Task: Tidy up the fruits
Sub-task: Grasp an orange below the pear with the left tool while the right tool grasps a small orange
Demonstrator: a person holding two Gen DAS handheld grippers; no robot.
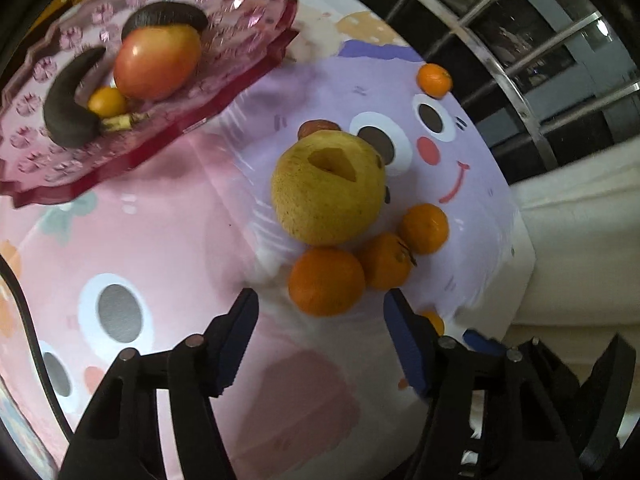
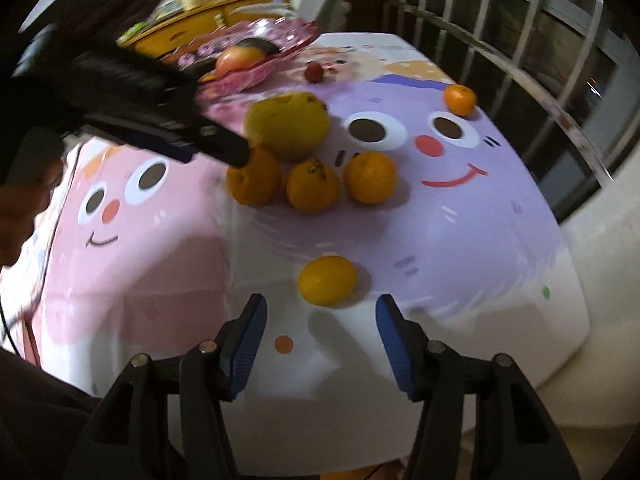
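Observation:
A pink scalloped plate (image 1: 240,52) at the upper left holds an apple (image 1: 157,62), two blackened bananas (image 1: 66,112) and a small orange (image 1: 107,102). On the cartoon tablecloth lie a large yellow pear (image 1: 328,188) and three oranges, the nearest orange (image 1: 326,282) just ahead of my open, empty left gripper (image 1: 320,312). My right gripper (image 2: 318,316) is open and empty, just short of a lone yellow-orange fruit (image 2: 327,280). The left gripper (image 2: 224,148) shows in the right wrist view over the leftmost orange (image 2: 254,178).
A lone orange (image 1: 434,80) lies near the table's far right edge, by a metal window grille (image 1: 520,60). A small red fruit (image 2: 313,72) lies beside the plate (image 2: 256,72). A white ledge (image 1: 580,248) borders the table's right edge. A yellow cabinet (image 2: 192,24) stands behind.

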